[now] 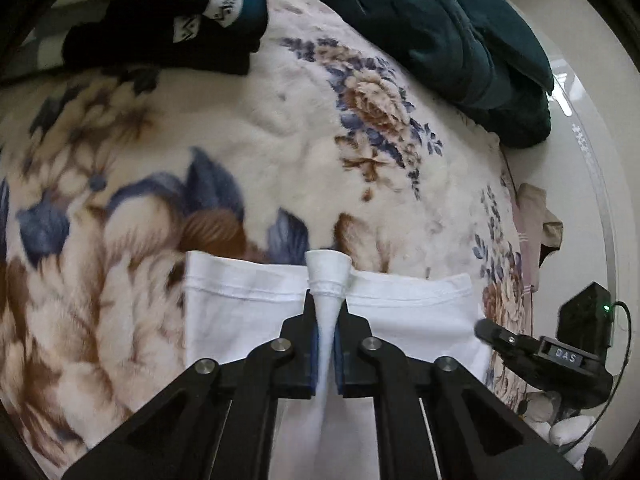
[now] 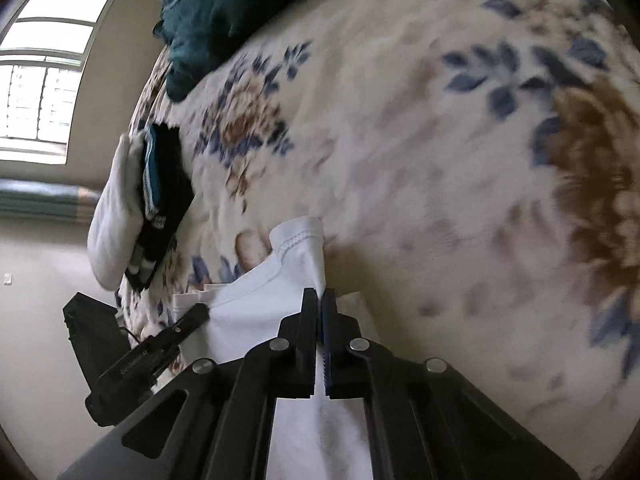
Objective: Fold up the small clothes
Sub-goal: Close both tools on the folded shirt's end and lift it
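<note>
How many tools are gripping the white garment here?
2. The left tool pinches a bunched hem fold of the white garment; the right tool clamps another edge nearer the bed's side.

Left hand-held gripper point(image 1: 327, 300) at bottom centre of the left wrist view, 2 black fingers point(image 1: 306, 320) pinched nearly together on a bunched fold of white garment point(image 1: 240, 312), blue pads just visible along the inner faces. Right hand-held gripper point(image 2: 319, 300) at bottom centre of the right wrist view, 2 fingers point(image 2: 307, 312) clamped tight on a hemmed edge of the same white cloth. Seen from the left wrist view, right hand-held gripper at lower right, tip touching the cloth's edge, with a white-gloved hand point(image 1: 568, 436) beneath it.
</note>
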A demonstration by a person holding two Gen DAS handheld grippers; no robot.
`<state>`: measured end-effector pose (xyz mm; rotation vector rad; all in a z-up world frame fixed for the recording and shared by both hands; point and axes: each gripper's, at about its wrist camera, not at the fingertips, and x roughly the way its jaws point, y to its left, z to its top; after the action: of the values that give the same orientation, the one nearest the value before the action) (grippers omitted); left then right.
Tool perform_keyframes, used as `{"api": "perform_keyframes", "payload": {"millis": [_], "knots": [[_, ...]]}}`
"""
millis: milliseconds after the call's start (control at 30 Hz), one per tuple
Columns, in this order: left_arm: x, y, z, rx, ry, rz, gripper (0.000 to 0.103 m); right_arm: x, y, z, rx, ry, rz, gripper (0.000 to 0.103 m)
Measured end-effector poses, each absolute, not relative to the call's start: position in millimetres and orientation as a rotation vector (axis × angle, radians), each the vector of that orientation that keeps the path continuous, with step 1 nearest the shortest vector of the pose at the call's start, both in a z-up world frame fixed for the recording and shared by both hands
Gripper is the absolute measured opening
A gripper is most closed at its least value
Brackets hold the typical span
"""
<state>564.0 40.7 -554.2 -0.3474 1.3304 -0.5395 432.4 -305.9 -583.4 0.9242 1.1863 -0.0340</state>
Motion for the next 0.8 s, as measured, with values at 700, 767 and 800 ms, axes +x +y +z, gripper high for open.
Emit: {"api": "perform_keyframes", "payload": {"millis": [700, 767, 800], "knots": [[551.0, 62.3, -517.3, -0.281, 1.207, -0.409, 0.000, 470.0, -289.8, -569.7, 0.739, 1.236, 0.036, 0.003], [551.2, 68.1, -517.0, -0.284, 1.207, -0.398, 0.000, 471.2, -287.4, -564.4, 0.717, 1.221, 0.035, 0.003], [552.2, 73.1, -519.4, -0.292, 1.210, -0.382, 0.000, 472.1, -287.3, -563.6, 0.716, 1.216, 0.033, 0.003]]}}
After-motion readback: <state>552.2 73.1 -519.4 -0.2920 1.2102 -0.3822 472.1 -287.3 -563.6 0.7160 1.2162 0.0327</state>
